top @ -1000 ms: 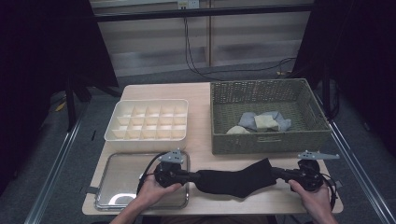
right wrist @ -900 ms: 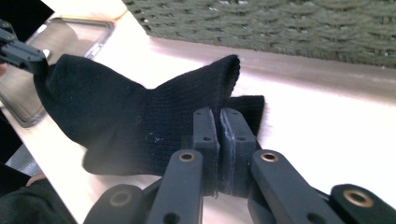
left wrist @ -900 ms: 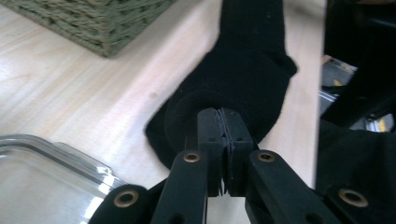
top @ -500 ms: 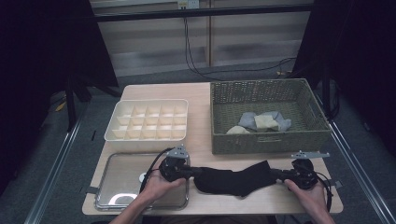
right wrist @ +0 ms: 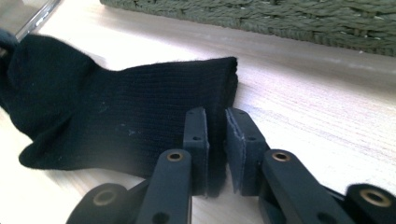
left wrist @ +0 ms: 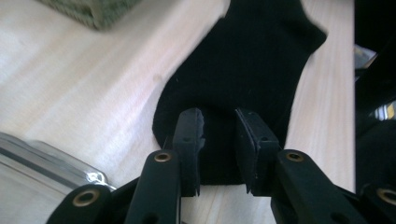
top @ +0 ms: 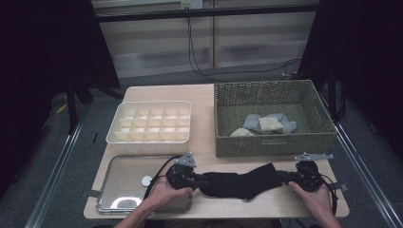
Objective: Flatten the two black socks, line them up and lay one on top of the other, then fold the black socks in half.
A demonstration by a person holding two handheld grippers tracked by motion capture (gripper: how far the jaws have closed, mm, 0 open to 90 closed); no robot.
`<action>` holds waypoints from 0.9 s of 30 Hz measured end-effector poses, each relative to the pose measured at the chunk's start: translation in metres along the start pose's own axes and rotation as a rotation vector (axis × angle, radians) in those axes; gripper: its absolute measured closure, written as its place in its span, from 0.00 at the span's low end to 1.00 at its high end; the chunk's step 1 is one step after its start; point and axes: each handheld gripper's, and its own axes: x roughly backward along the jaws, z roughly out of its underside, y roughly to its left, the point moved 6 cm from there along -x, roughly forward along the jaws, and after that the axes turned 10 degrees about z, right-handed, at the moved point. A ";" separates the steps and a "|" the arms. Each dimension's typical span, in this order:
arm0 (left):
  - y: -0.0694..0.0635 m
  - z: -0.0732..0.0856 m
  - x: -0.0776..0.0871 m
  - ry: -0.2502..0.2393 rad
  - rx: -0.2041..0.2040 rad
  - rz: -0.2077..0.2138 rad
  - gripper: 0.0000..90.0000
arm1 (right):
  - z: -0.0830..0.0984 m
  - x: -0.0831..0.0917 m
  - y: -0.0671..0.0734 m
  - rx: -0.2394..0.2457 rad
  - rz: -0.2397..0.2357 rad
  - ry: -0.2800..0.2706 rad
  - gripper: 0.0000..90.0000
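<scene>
A pale wooden table (top: 204, 102) stands in a dark room, with a black sock (top: 237, 184) lying flat along its near edge, in front of a woven basket (top: 271, 142). The left gripper (top: 202, 180) and right gripper (top: 281, 176) sit at the sock's opposite ends. Both jaws have just been opening and now stand narrowly parted, with sock fabric loose between them.

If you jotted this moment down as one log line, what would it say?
item: black sock flat on table | left tool: jaws just opening, sock toe between | right tool: jaws just opening at sock cuff | basket: behind
</scene>
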 end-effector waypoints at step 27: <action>-0.005 0.002 0.001 0.013 0.003 -0.008 0.78 | -0.008 -0.014 0.008 0.051 0.018 -0.011 0.72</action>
